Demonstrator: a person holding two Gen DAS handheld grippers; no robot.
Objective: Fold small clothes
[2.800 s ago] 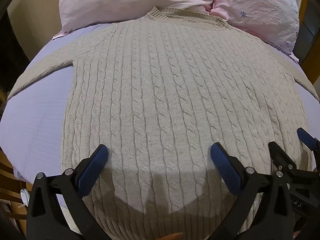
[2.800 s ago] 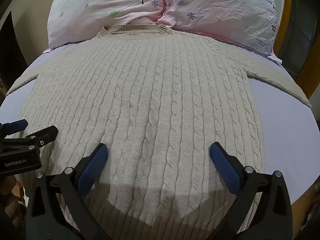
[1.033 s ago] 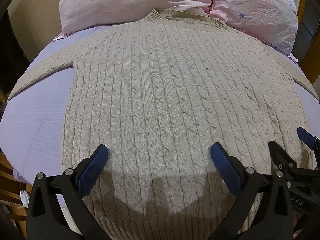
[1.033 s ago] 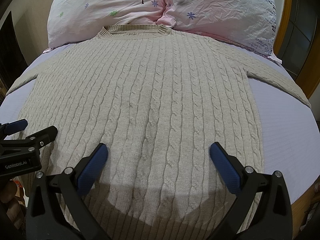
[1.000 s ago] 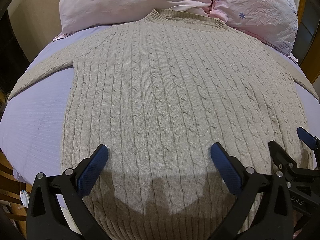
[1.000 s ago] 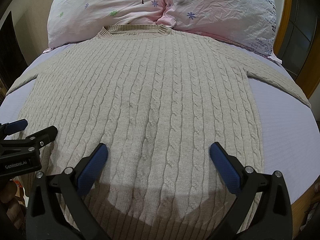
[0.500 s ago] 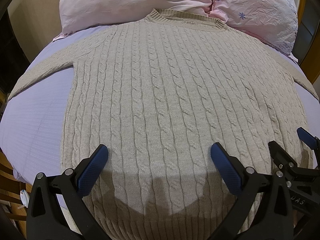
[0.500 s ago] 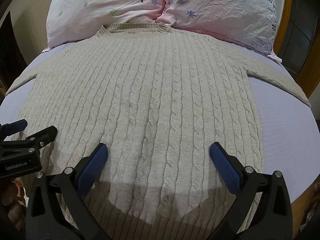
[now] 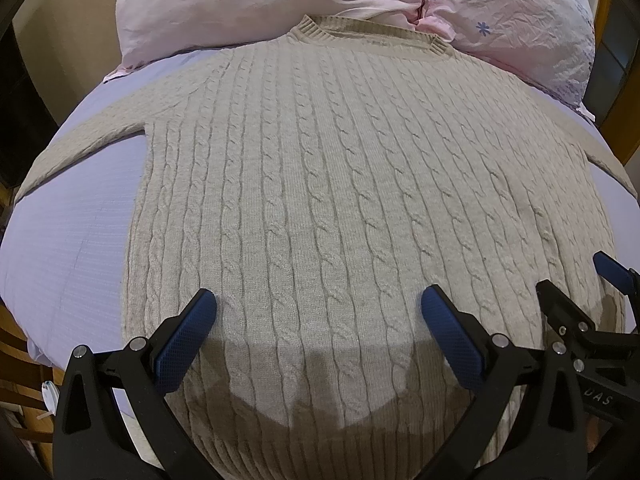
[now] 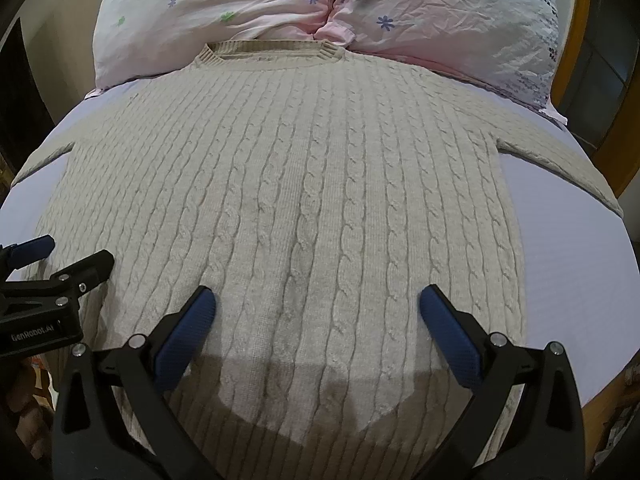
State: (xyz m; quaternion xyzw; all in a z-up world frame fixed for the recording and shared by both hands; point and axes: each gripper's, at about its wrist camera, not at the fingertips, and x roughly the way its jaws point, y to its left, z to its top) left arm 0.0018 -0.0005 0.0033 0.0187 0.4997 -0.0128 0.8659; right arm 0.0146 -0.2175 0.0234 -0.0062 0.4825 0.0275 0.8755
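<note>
Nearest: left gripper (image 9: 319, 312) and right gripper (image 10: 318, 310), both spread wide, nothing between the pads, side by side above the bottom hem. I can't tell if they touch the knit.

Under them: one beige cable-knit sweater (image 9: 340, 200), flat, front up, hem toward the grippers, collar (image 10: 272, 50) at the far end, resting against the pillows. Lies on the lilac bedsheet (image 9: 72, 232). No fold made yet, so the task looks to be at its very start.

Left sleeve (image 9: 84, 140) runs out toward the left bed edge, right sleeve (image 10: 560, 168) toward the right.

Likely step: first grasp. My take:
- pinch both layers at the edge, not just the top one
- take matching points left and right so the fold line stays straight
- lift only enough to clear, since thick knit sags and stretches
- bring the sleeves in over the body before halving hem to collar

Risk: sheet gets pinched along with the knit.

Far end: pink pillows (image 10: 400, 12).

Count: 1 sweater, 2 sleeves, 2 grippers, 2 pillows, 1 sheet.
</note>
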